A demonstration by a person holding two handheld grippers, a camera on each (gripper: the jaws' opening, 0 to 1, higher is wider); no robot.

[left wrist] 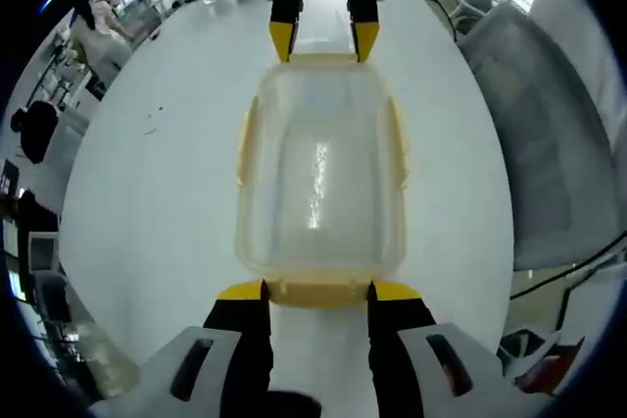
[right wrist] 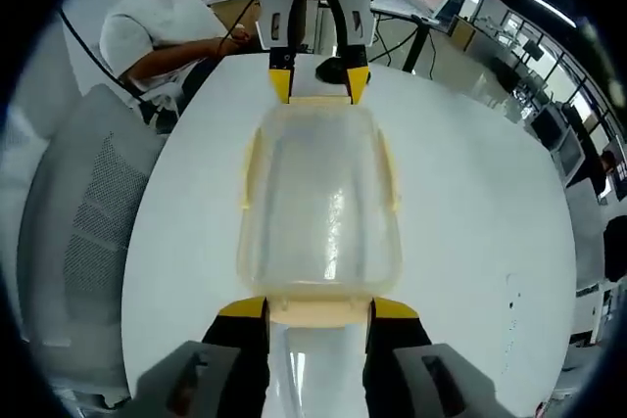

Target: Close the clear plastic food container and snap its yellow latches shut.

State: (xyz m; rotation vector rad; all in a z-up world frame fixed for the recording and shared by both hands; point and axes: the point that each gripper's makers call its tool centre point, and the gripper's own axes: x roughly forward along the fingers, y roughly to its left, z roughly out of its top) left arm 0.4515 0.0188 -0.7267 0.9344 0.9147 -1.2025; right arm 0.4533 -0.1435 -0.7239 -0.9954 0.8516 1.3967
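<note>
Both open, left gripper (left wrist: 318, 290) and right gripper (right wrist: 318, 307) bracketing opposite end latches of container (left wrist: 320, 173); uneven squeeze probably just skids it across table (left wrist: 157, 203).

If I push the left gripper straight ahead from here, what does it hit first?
The left gripper would meet the yellow end latch of the clear container almost at once; the latch sits between its open jaws. The right gripper faces it at the far end.
</note>
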